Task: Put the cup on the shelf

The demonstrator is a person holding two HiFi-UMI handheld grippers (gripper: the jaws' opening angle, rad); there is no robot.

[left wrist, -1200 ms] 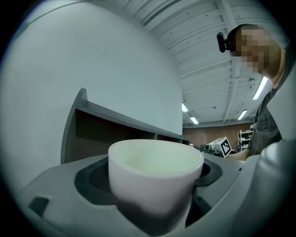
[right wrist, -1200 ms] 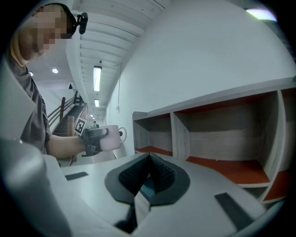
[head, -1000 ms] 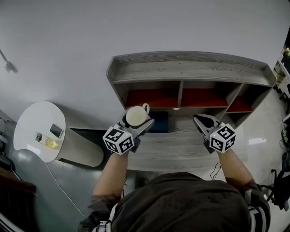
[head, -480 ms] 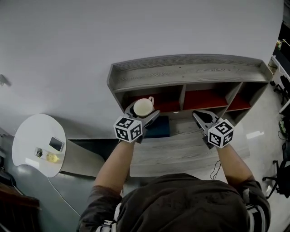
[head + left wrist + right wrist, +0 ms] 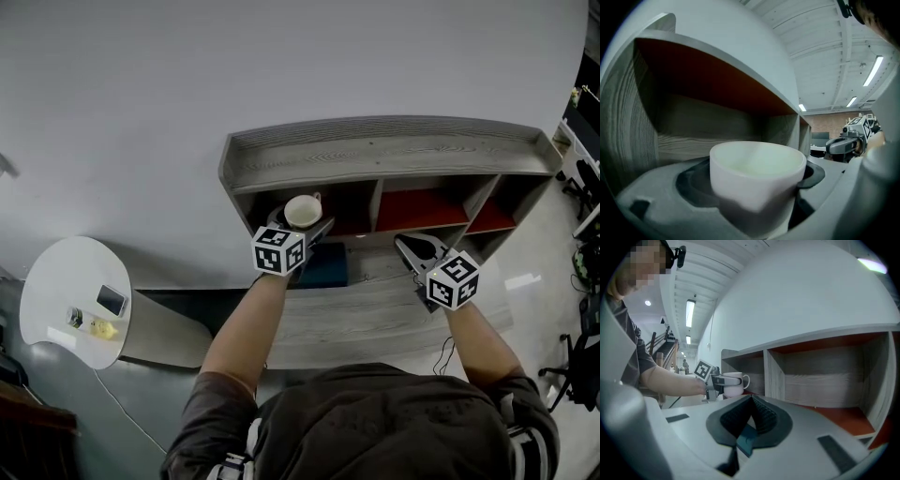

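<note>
"Is the round white cup (image 5: 757, 176) on the grey wooden shelf (image 5: 394, 150) yet?"

"Not yet. The left gripper (image 5: 305, 225) squeezes it, right at the left cubby's mouth. It looks nearly done: set it down, let go. The right gripper (image 5: 751, 401) is closed, holding nothing."

No legible text, brand, number or sign in any view. Only coded black-and-white square markers:
- left cube (image 5: 278, 251), 7 o'clock of left gripper (image 5: 302, 223) tips
- right cube (image 5: 453, 279), 4 o'clock of right gripper (image 5: 410, 246) tips
</note>
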